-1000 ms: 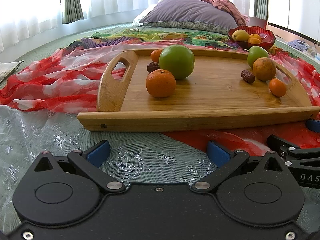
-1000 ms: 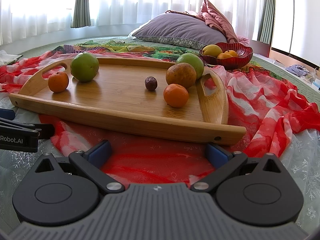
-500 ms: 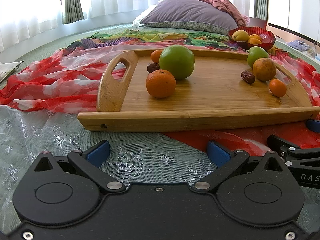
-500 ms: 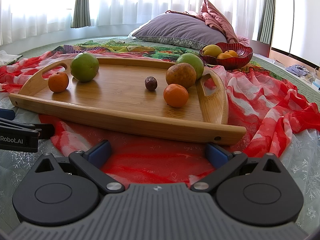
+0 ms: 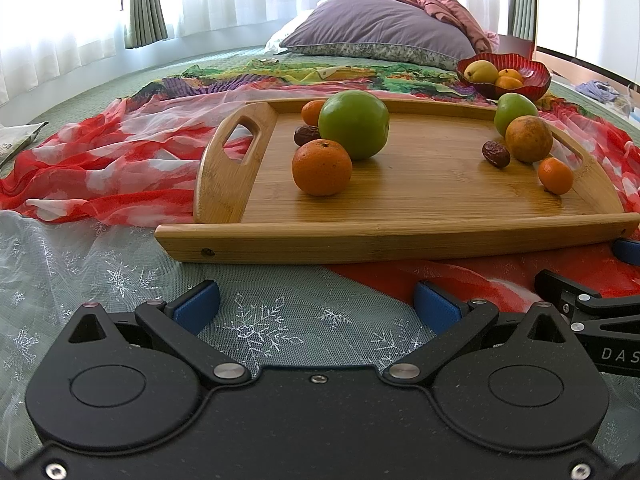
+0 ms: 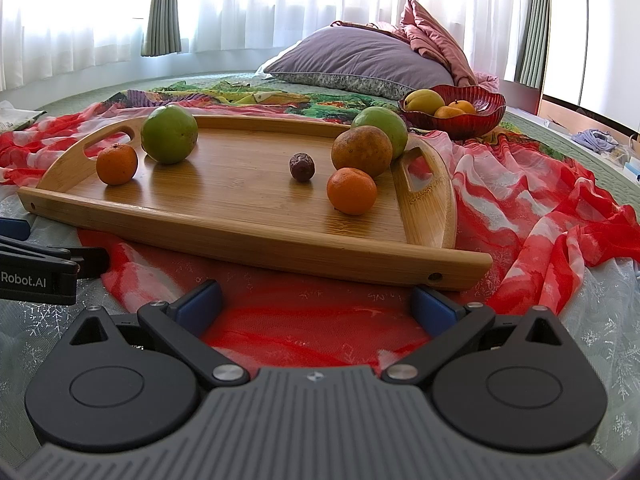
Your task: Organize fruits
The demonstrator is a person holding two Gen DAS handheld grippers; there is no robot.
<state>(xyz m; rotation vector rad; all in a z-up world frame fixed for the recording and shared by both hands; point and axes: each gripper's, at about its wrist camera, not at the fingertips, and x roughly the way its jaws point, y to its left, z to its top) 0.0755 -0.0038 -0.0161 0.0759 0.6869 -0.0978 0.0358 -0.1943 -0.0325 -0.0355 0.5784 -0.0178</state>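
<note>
A wooden tray (image 5: 400, 236) (image 6: 256, 240) lies on the bed with loose fruit on it. Near its left handle sit an orange (image 5: 322, 167) (image 6: 117, 163), a green apple (image 5: 354, 124) (image 6: 169, 133), a date (image 5: 306, 135) and a small orange (image 5: 313, 112). At its right end are a green apple (image 5: 515, 110) (image 6: 382, 123), a brownish orange (image 5: 529, 139) (image 6: 362, 151), a date (image 5: 496, 154) (image 6: 302, 167) and a small orange (image 5: 555, 176) (image 6: 352, 191). My left gripper (image 5: 316, 306) and right gripper (image 6: 316, 306) both stand open in front of the tray, holding nothing.
A red glass bowl (image 5: 536, 70) (image 6: 486, 110) with a yellow fruit and small oranges stands behind the tray's right end. Red-and-white scarves (image 5: 100, 168) (image 6: 540, 208) lie crumpled around the tray. A purple pillow (image 5: 380, 34) lies at the back. The other gripper's arm (image 5: 592, 312) (image 6: 36, 268) shows beside each gripper.
</note>
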